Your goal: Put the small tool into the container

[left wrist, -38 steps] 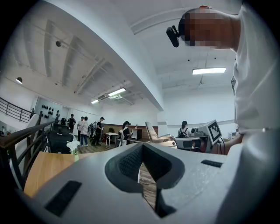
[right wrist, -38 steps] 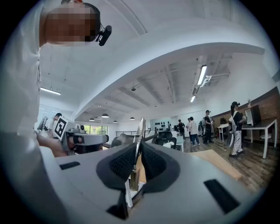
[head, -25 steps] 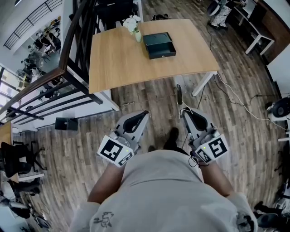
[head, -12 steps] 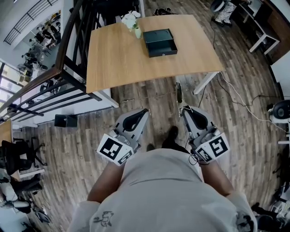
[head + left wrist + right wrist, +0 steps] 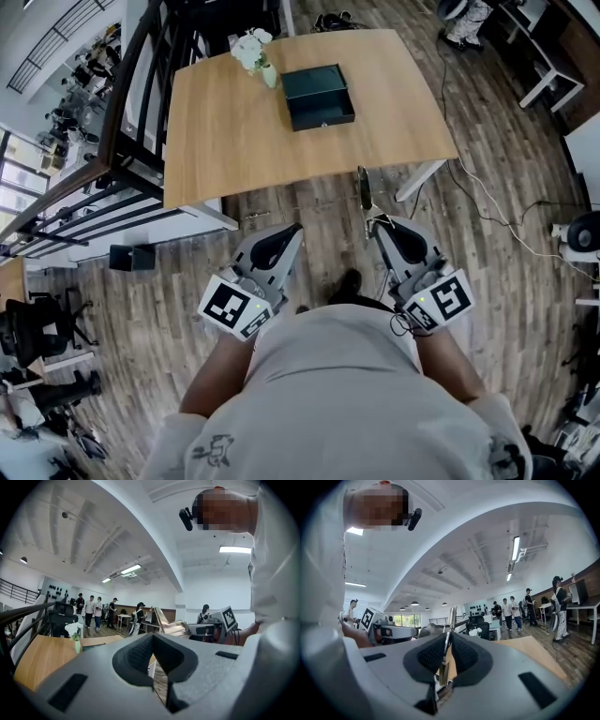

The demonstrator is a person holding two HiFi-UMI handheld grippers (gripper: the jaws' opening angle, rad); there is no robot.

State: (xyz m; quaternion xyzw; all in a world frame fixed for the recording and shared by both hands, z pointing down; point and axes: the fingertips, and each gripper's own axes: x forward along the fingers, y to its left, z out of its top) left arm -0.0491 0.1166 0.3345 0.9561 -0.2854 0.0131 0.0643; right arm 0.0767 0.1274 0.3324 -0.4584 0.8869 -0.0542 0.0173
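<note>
The container (image 5: 319,94) is a dark green box with its lid open, on the far part of a wooden table (image 5: 225,131). My right gripper (image 5: 375,225) is held at waist height over the floor, short of the table's near edge. It is shut on the small tool (image 5: 363,187), a thin metal tool that sticks out forward beyond the jaws. In the right gripper view the small tool (image 5: 451,620) stands clamped between the pads of the right gripper (image 5: 447,637). My left gripper (image 5: 292,230) hangs beside it, shut with nothing in it, as the left gripper (image 5: 153,637) also shows in its own view.
A small vase of white flowers (image 5: 253,52) stands just left of the container. A black railing (image 5: 122,178) runs along the table's left side. A white table leg (image 5: 417,178) and cables (image 5: 497,216) are on the floor to the right. Several people stand far off.
The table and container have shifted left in the head view. Both grippers keep their places in front of the body, the tool still gripped.
</note>
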